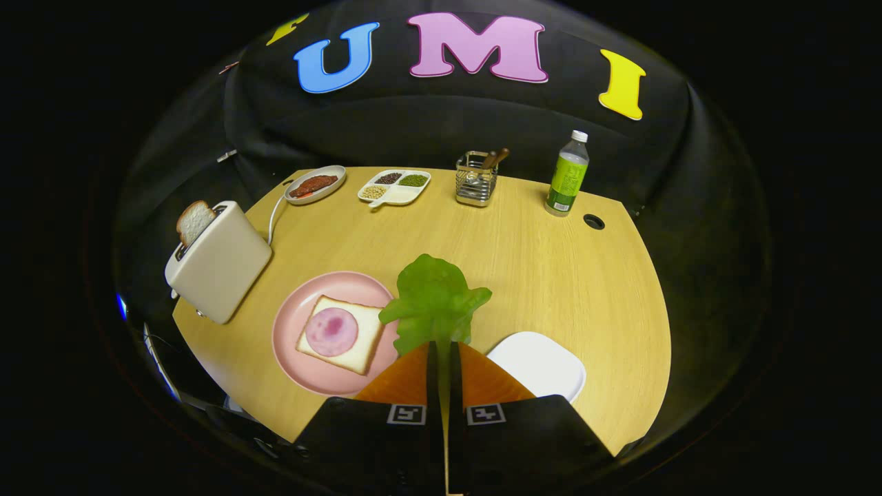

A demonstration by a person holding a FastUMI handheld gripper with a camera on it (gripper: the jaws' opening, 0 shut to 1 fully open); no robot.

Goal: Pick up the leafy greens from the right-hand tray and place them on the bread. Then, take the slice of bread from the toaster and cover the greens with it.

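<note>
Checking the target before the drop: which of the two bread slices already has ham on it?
The bread slice lying flat on the pink plate, just left of the claw holding the leafy greens; the toaster slice stands upright, bare.

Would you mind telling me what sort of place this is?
Probably a staged kitchen booth: a toaster and a plate of bread on a wooden table, black cloth behind. The tongs grip leafy greens.

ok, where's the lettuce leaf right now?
In the gripper view, the lettuce leaf is pinched between the gripper fingers, lifted over the table between the pink plate holding the bread and the white tray.
</note>
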